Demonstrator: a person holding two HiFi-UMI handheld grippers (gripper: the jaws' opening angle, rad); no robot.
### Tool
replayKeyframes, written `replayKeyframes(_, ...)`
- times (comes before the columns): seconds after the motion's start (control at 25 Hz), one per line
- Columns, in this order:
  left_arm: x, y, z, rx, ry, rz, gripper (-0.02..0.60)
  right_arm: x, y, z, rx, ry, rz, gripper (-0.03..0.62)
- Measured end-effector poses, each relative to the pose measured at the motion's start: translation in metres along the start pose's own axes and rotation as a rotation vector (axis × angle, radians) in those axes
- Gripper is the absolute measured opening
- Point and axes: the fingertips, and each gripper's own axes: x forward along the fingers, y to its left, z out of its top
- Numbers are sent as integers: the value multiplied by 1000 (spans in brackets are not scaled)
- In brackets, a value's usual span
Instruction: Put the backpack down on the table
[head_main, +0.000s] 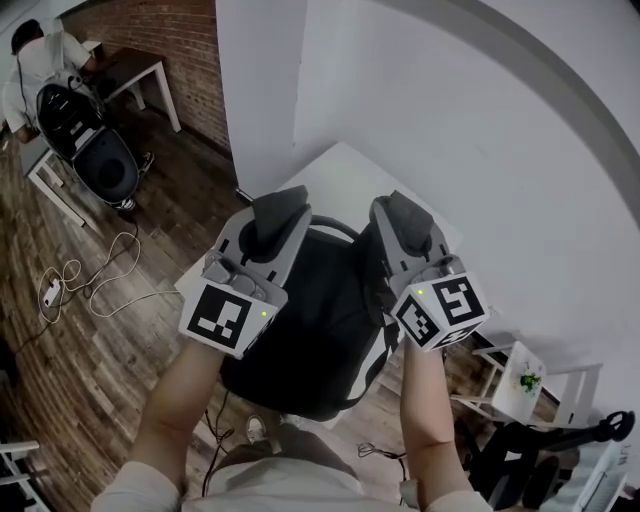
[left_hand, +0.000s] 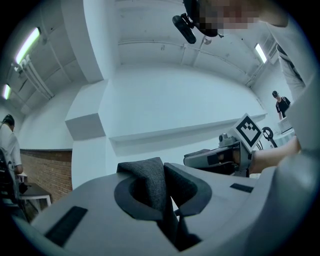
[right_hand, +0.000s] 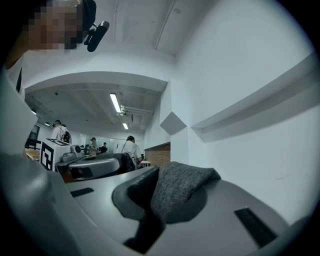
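A black backpack (head_main: 320, 320) hangs between my two grippers, above the near corner of a white table (head_main: 340, 170). My left gripper (head_main: 278, 210) is shut on a fold of the pack's dark grey fabric (left_hand: 150, 182), which bunches up between the jaws (left_hand: 167, 200). My right gripper (head_main: 405, 215) is likewise shut on a grey fabric fold (right_hand: 182, 187), pinched in its jaws (right_hand: 155, 200). Both grippers point away from me, side by side, with the pack's body below them. Each gripper view shows the other gripper alongside. The backpack's bottom is hidden from view.
A white wall (head_main: 480, 130) rises just behind the table. On the wooden floor at left lie white cables (head_main: 90, 285). A person sits at a desk by a black chair (head_main: 95, 150) at the far left. A small white stand (head_main: 525, 380) is at the lower right.
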Motion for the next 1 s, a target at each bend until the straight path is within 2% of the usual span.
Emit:
replayKeyframes(0.36, 27, 10, -16, 16, -24, 76, 49, 15, -33, -14, -5, -20, -10, 52)
replayKeyframes(0.6, 43, 20, -18, 19, -43, 87, 49, 32, -49, -10, -57, -40, -27, 52)
replayKeyframes(1.0, 70, 26, -65, 11, 9, 100, 49, 46, -66, -46, -138, -5, -45, 54)
